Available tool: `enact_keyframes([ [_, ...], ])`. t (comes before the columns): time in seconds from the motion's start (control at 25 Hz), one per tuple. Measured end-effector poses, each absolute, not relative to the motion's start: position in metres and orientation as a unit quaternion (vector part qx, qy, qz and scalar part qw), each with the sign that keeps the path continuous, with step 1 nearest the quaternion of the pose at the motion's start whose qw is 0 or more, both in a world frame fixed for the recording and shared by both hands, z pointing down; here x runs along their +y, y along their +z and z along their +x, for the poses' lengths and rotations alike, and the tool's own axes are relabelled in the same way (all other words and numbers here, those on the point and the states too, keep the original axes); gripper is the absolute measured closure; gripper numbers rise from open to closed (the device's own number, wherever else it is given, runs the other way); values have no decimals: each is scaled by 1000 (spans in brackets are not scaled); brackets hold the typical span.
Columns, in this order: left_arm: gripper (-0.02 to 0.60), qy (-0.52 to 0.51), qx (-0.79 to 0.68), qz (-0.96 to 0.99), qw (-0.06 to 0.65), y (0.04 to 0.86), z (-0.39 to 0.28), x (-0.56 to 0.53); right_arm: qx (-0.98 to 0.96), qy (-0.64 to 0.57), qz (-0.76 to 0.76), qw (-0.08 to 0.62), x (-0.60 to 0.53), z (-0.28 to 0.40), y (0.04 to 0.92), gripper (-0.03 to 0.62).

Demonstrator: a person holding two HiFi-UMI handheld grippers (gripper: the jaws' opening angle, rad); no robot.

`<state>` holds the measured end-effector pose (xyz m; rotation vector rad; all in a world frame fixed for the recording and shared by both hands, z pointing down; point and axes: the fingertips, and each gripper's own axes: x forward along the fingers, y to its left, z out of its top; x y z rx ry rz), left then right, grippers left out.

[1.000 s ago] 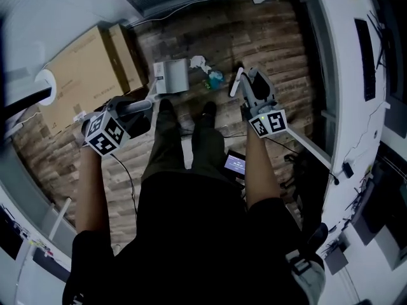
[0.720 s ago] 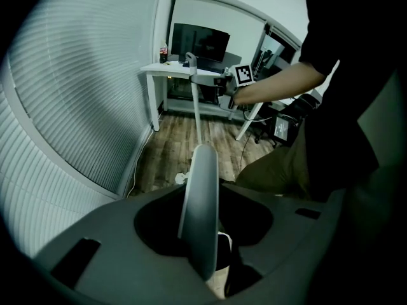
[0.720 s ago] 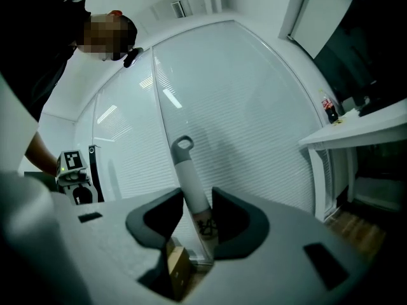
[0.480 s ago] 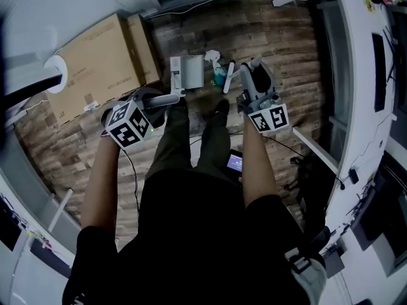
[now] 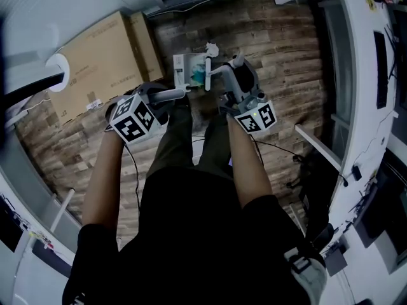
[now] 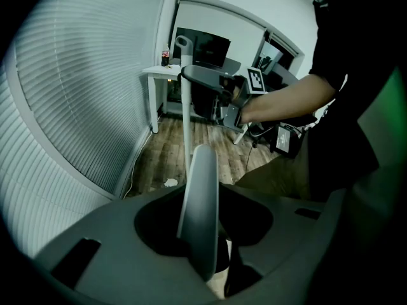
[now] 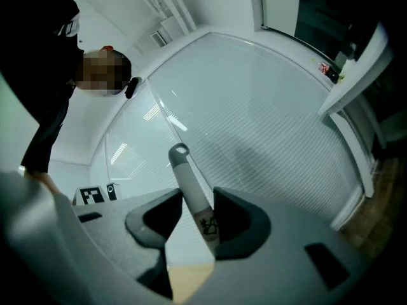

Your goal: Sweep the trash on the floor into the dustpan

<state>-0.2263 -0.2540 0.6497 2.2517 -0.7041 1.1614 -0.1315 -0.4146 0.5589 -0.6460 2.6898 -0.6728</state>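
Firmly clamped: left gripper [image 6: 203, 224] on the dustpan handle [image 6: 198, 196], right gripper [image 7: 198, 218] on the brush handle [image 7: 189, 186].
On the wooden floor [image 5: 280, 62] sits the dustpan [image 5: 187, 72], teal trash [image 5: 200, 75] at its edge; the brush handle's black print [image 7: 207, 225] is unreadable.

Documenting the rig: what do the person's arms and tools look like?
Left tool and right tool are grey, each bearing a white cube with black square markers. Short black sleeves; a thin dark cable trails from the left.
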Motion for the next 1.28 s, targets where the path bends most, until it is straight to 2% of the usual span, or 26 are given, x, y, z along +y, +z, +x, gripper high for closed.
enact_keyframes([
  [0.28, 472, 427, -271, 824, 255, 651, -223, -249, 942, -213, -218, 141, -423, -102, 534, 456],
  [0.56, 472, 420, -295, 815, 270, 651, -219, -241, 968, -136, -191, 93, -441, -67, 486, 476],
  [0.88, 472, 410, -321, 805, 286, 651, -209, -229, 986, -32, -162, 37, -473, -60, 456, 490],
  [1.12, 472, 411, -320, 804, 287, 651, -209, -228, 992, 4, -126, 21, -492, -82, 492, 488],
  [1.28, 472, 410, -320, 804, 288, 651, -209, -228, 995, -71, -75, 3, -476, -115, 564, 473],
])
